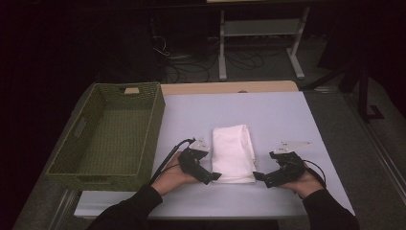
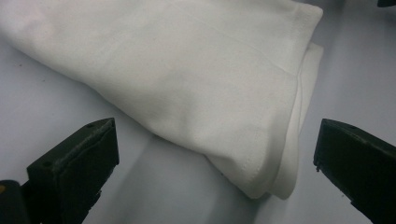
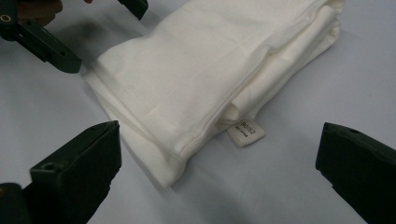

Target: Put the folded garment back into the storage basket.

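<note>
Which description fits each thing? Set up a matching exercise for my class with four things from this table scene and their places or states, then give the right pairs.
Things:
1. green basket
2. folded white cloth
3. left tongs
4. small label

Descriptions:
A. sticks out from the cloth's folded layers
B. stands empty at the table's left edge
C. open, at the cloth's near left corner
D. lies flat mid-table between the two hands

Pairs: 1-B, 2-D, 3-C, 4-A
</note>
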Motion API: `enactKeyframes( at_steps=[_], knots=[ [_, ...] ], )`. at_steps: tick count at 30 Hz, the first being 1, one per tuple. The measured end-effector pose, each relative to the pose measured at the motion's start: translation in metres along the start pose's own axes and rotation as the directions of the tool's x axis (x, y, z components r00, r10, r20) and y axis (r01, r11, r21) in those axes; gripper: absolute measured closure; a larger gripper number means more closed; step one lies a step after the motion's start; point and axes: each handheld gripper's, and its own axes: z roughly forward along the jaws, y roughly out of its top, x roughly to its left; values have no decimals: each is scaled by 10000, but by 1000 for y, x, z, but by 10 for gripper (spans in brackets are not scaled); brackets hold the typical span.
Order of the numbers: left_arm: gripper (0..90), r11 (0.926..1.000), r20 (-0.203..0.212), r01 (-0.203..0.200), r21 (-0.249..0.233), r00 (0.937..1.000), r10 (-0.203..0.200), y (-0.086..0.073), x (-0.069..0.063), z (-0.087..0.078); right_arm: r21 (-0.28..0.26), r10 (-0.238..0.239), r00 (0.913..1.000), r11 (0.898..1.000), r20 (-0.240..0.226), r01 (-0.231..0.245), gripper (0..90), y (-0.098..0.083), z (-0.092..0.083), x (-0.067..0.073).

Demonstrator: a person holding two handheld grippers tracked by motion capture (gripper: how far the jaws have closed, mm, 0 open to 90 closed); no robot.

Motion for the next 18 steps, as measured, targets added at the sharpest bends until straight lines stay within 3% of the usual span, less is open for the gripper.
enactKeyframes(
  at_steps=[10, 18],
  knots=[
    [0, 9995, -78, 142, -299, 9999, -144, 2, 4, -3, 75, -56, 9998, 10000, -175, 58, 0, -5, 1, 3],
    [0, 9990, 16, 348, -275, 9994, -347, 9, 5, -1, 99, -112, 9998, 9999, -141, 113, 0, -4, 1, 3]
  ],
)
